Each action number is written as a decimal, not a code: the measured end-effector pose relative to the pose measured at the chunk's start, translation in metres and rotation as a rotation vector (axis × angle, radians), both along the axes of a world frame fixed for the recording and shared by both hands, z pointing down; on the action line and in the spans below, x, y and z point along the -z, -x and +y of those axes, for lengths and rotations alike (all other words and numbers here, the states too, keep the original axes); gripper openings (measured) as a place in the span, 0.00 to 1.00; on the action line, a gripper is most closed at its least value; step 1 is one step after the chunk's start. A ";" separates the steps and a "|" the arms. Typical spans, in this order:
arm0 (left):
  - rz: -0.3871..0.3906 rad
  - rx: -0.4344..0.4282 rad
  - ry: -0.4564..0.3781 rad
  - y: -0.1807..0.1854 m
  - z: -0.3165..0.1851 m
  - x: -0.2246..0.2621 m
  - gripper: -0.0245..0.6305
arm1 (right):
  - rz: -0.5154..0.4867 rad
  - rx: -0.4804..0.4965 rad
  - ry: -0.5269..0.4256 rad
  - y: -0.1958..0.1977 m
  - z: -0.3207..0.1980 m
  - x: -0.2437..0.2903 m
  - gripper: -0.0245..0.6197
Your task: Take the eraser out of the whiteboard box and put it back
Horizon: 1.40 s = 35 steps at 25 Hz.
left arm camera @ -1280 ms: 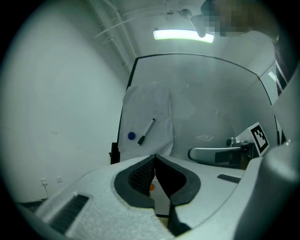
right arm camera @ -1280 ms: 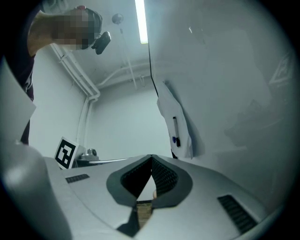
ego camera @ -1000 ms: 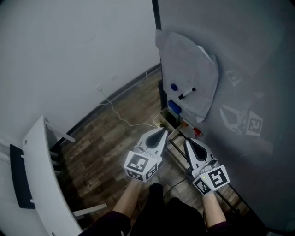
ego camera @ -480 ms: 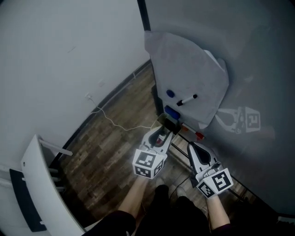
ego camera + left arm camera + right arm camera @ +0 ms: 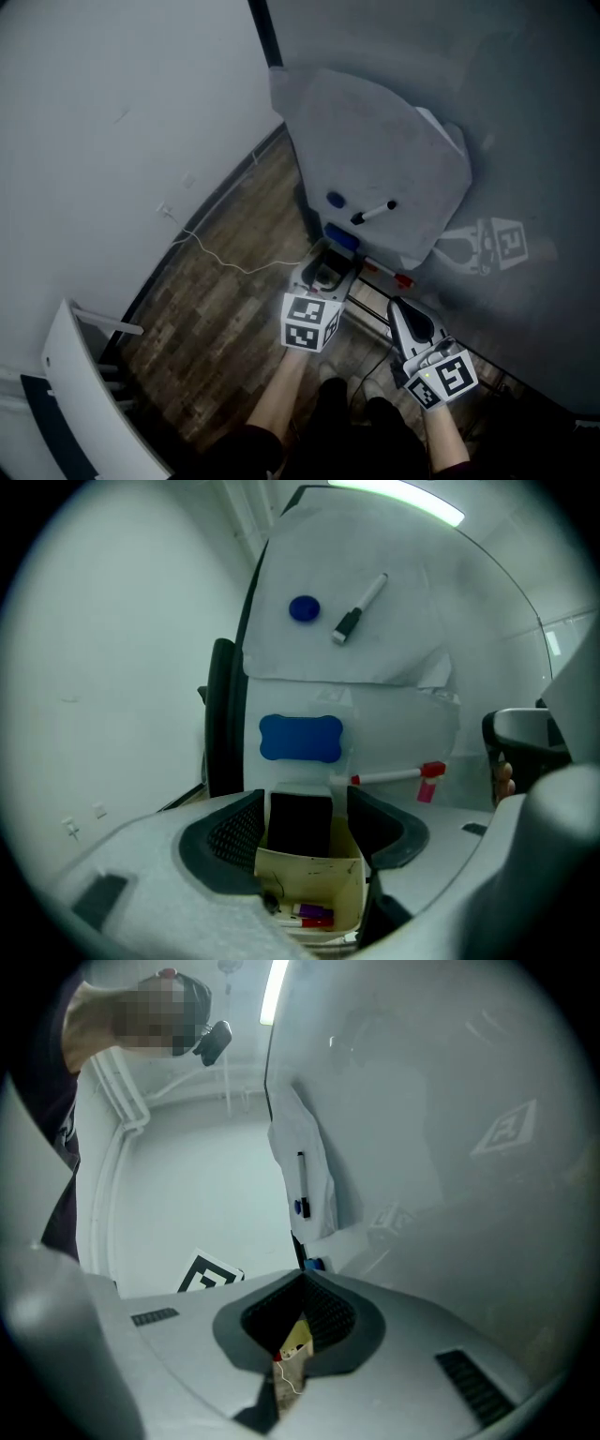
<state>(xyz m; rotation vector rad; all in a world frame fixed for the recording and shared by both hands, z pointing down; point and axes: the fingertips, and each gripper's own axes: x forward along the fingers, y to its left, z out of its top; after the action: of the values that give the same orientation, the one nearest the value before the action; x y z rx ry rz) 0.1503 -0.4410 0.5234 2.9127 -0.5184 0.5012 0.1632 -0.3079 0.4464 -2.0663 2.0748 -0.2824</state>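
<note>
A beige whiteboard box (image 5: 323, 883) hangs at the foot of the whiteboard (image 5: 525, 141). In it stands a dark block-shaped eraser (image 5: 300, 822), upright. My left gripper (image 5: 300, 803) reaches over the box with its jaws opening; the eraser is between them, with a gap on each side. In the head view the left gripper (image 5: 323, 275) is at the box (image 5: 330, 263). My right gripper (image 5: 400, 307) hangs to the right, below the board, its tips together and empty; the right gripper view shows the right gripper (image 5: 302, 1281) closed.
A white sheet (image 5: 375, 159) on the board carries a blue magnet (image 5: 304, 608) and a black marker (image 5: 359, 607). Below are a blue bone-shaped pad (image 5: 300, 739) and a red-capped marker (image 5: 398, 776). A cable (image 5: 225, 258) crosses the wood floor; a white chair (image 5: 84, 394) stands left.
The left gripper has gone forward and down to the box, and its jaws have gone from shut to wide around the eraser. The right gripper has sunk a little.
</note>
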 end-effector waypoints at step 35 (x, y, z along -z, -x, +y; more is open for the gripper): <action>0.104 0.021 -0.056 0.013 0.021 0.053 0.40 | 0.003 0.051 -0.040 0.013 0.004 0.019 0.04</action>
<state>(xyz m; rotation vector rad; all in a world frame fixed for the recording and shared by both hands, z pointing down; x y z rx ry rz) 0.1369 -0.4200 0.4708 2.9639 -0.5562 0.3352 0.1505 -0.3039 0.4275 -1.9949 2.1193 -0.2443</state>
